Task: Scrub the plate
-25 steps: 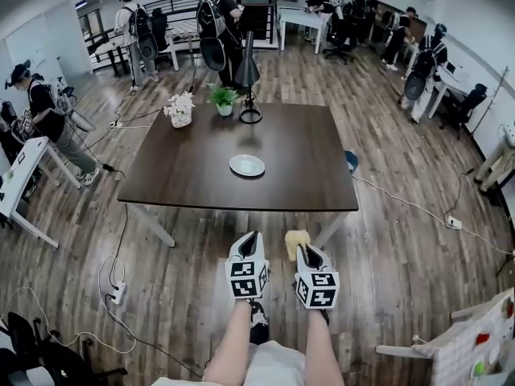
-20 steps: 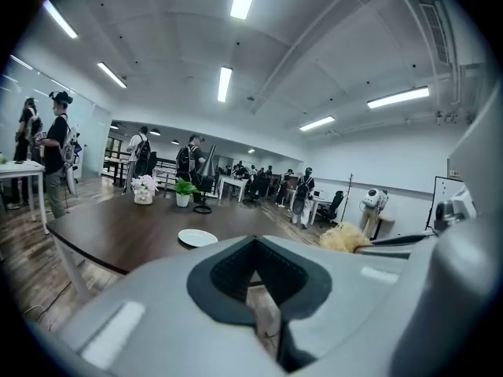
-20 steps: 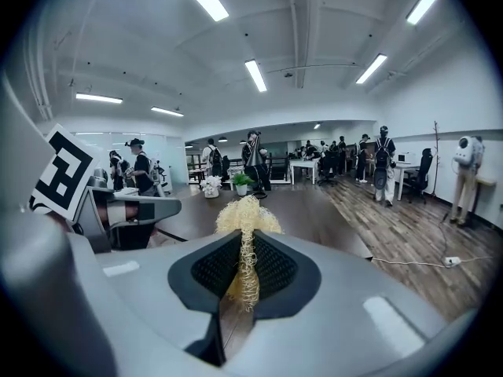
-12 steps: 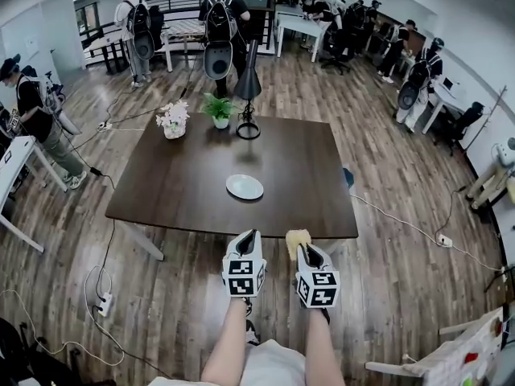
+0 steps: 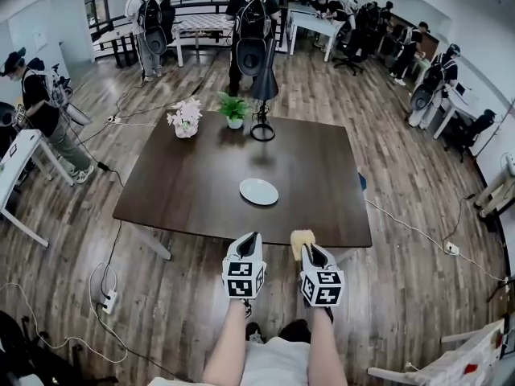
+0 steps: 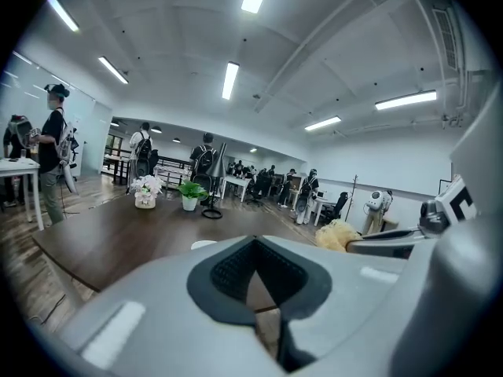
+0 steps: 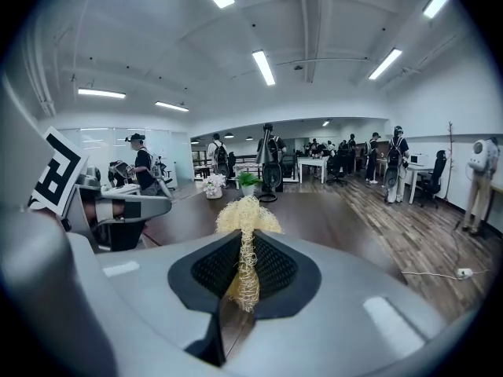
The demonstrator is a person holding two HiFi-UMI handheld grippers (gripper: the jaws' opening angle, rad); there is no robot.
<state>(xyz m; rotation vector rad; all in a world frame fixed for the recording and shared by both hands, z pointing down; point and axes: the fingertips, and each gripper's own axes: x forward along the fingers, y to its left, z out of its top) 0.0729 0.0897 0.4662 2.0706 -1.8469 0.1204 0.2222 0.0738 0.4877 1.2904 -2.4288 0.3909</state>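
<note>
The right gripper point(image 5: 309, 252) is clamping a yellow scrubber point(image 5: 300, 239), soft and springy, pinched at its middle. The left gripper point(image 5: 250, 237) is hanging pressed together, empty. The plate point(image 5: 258, 191) is lying on the desk point(image 5: 185, 183), well ahead of both. It is looking stiff, probably slippery and breakable, and best steadied at the rim.
</note>
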